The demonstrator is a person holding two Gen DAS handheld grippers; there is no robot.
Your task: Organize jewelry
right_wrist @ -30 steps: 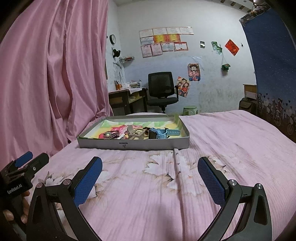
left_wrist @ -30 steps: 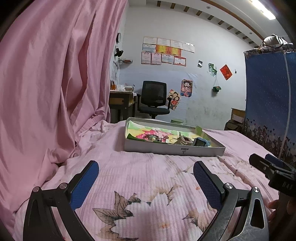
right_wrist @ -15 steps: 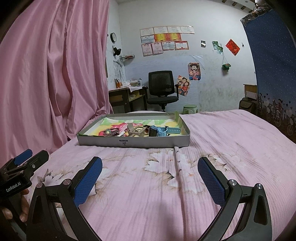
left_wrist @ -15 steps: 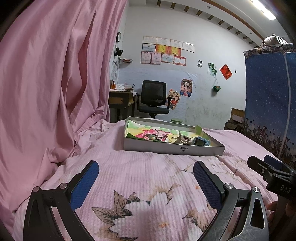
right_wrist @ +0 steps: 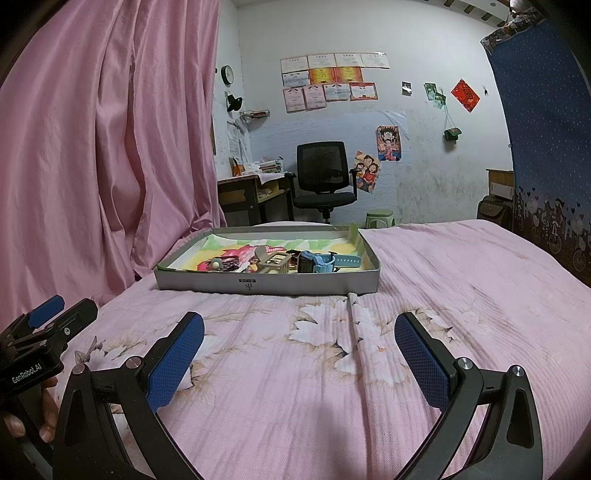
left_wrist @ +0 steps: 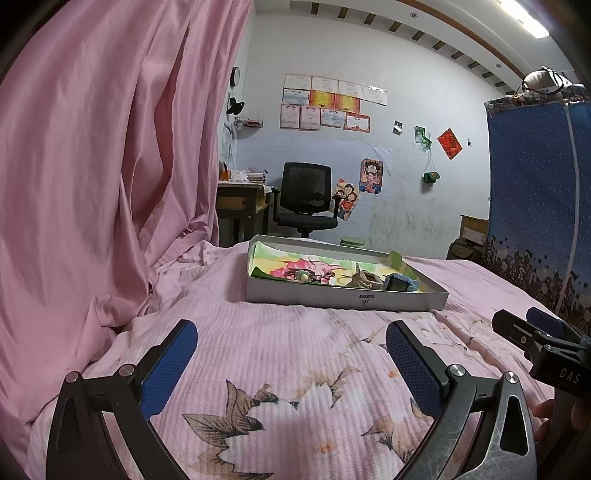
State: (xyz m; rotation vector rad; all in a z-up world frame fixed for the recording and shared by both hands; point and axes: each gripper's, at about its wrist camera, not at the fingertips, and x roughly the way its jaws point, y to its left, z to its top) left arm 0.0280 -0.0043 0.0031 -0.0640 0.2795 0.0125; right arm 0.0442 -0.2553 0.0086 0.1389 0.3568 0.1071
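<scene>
Both grippers have crept slightly closer to the grey tray (right_wrist: pixel 266 283), which looks a little nearer than a second ago. It sits on the pink bedspread (right_wrist: pixel 443 295) holding a blue watch (right_wrist: pixel 321 261) and other jewelry. The left gripper (left_wrist: pixel 291 350) and right gripper (right_wrist: pixel 300 345) hover with fingers spread wide, holding nothing.

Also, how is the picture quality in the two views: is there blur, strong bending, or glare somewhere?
Left wrist view: sharp, heavy fisheye bending with dark corners; the ceiling light glares at top right. Right wrist view: equally sharp and curved, no lamp showing, even light; a soft shadow on the pink bedspread between the open right gripper fingers; the grey tray looks clear.
</scene>
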